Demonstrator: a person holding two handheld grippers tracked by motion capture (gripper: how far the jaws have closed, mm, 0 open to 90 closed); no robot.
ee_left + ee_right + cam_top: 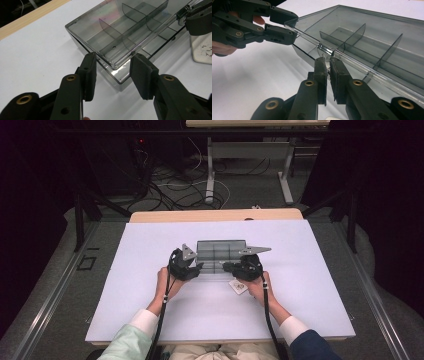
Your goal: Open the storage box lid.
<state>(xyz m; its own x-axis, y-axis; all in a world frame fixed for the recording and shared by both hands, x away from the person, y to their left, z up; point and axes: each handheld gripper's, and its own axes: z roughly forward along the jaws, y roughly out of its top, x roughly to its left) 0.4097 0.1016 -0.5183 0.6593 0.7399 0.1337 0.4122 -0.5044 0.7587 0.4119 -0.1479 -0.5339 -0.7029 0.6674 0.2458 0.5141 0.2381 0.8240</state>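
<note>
A smoky clear plastic compartment box point(220, 251) lies on the white table top point(150, 305), with dividers point(352, 37) showing through its lid. My right gripper point(327, 60) is shut on the small tab at the lid's front edge point(372, 72), which stands slightly above the base. My left gripper point(114, 57) is open, its pads point(90, 72) on either side of the box's near left corner point(113, 66) without touching it. From above, the left gripper point(192, 269) and right gripper point(233, 266) sit side by side at the box's front.
A small white card point(238, 286) lies on the table just in front of the right gripper, also visible as a white tag point(202, 50). Beyond the table's wooden far edge point(215, 215) are cables and desk legs on the floor.
</note>
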